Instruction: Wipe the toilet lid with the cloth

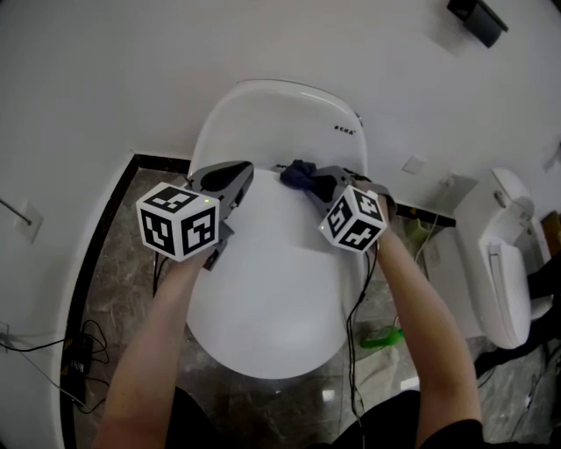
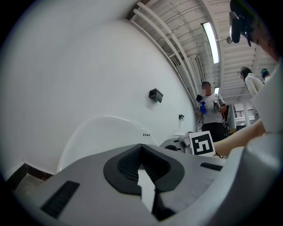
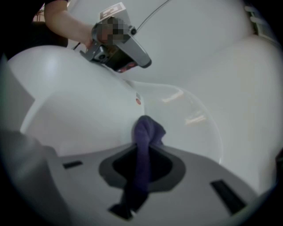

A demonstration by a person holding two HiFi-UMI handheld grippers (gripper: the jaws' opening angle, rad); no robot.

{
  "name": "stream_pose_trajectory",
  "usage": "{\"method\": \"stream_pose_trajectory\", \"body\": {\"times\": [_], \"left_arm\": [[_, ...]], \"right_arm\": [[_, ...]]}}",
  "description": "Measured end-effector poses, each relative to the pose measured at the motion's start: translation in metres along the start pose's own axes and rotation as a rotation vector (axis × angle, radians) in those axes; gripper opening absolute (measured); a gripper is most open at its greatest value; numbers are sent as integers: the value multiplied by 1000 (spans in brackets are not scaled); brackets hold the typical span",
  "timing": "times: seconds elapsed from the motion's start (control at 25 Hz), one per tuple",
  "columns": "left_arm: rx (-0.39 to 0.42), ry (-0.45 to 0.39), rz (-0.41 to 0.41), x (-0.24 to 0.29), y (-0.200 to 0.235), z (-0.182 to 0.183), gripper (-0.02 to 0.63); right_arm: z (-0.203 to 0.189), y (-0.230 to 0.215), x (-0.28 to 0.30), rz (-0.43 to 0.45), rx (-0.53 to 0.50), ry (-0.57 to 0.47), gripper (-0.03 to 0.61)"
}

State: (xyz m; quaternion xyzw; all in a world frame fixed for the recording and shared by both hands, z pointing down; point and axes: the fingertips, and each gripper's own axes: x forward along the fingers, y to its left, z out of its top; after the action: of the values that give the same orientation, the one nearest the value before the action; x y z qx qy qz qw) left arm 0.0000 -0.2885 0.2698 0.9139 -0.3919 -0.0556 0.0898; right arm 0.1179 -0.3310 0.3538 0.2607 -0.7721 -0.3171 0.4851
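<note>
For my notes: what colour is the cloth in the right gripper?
The cloth is dark purple-blue; clearest in the right gripper view.

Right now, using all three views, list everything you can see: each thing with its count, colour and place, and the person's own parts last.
toilet lid: one, white, closed, centre, under both grippers
cloth: one, dark blue, at the lid's rear edge
second toilet: one, white, far right
green object: one, on the floor right of the toilet; too small to identify
box: one, black, on the wall, upper right
cables: several, black, floor at left
bystander: one, striped shirt, background
left gripper: grey, shut, empty
right gripper: grey, shut on the cloth
forearms: two, bare, bottom
</note>
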Motion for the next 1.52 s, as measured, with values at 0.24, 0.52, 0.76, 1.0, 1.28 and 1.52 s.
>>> {"method": "stream_pose_trajectory", "body": {"times": [0.24, 0.52, 0.76, 1.0, 1.28, 1.52], "left_arm": [[-4, 8, 1, 1, 1, -1, 14], [-3, 8, 1, 1, 1, 0, 14], [8, 13, 4, -1, -1, -1, 14], [0, 21, 2, 0, -1, -2, 14], [-2, 20, 0, 0, 0, -2, 14], [-1, 17, 1, 1, 0, -1, 14]], "right_arm": [[6, 10, -12, 2, -10, -12, 67], [13, 25, -31, 11, -9, -31, 67], [21, 37, -44, 22, -13, -49, 67], [29, 50, -57, 38, -7, -75, 67], [37, 66, -74, 53, 7, -99, 67], [40, 75, -85, 60, 5, -111, 67]]}}
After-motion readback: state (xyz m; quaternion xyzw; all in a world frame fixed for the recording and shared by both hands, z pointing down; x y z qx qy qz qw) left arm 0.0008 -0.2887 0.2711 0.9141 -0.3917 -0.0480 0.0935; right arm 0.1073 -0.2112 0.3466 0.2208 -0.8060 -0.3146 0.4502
